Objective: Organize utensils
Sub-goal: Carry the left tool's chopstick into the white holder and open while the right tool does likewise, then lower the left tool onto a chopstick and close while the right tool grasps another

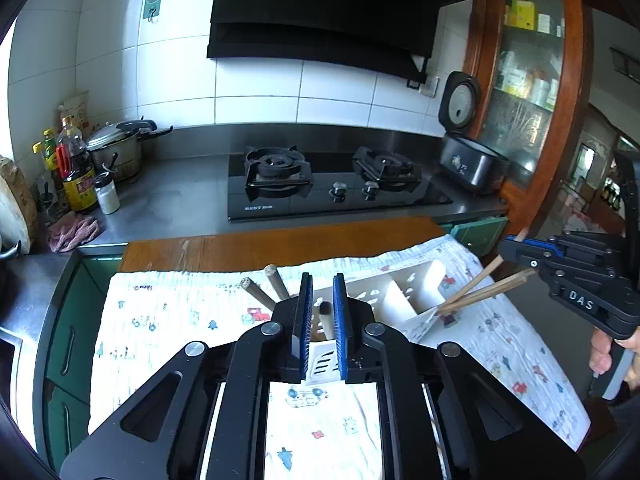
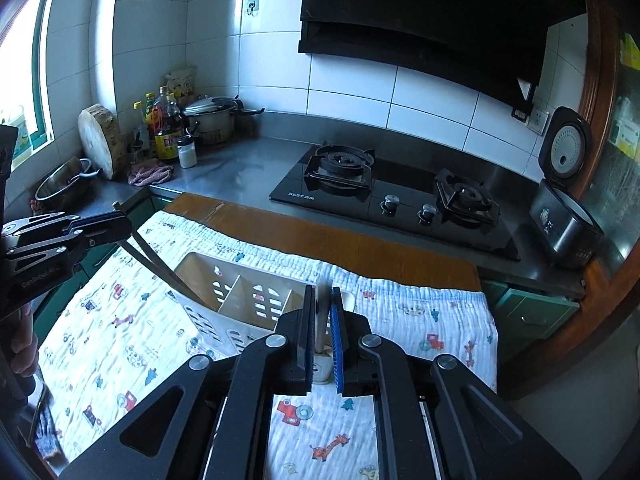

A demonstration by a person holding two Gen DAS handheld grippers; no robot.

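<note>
Left gripper (image 1: 322, 280): jaws narrow, dark chopsticks (image 2: 160, 268) between the pads; can't tell if the pads actually press. The sticks slant down from its tip into the near end compartment of the white caddy (image 2: 208, 320), right below it. Right gripper (image 2: 323, 290): clamped on pale chopsticks (image 1: 480, 288), tips at the caddy's opposite end, just under its fingers. The caddy lies on the printed cloth (image 1: 160, 320), between both grippers.

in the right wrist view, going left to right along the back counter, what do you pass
wooden chopping block → sauce bottles → pressure cooker → gas hob → open rice cooker
</note>
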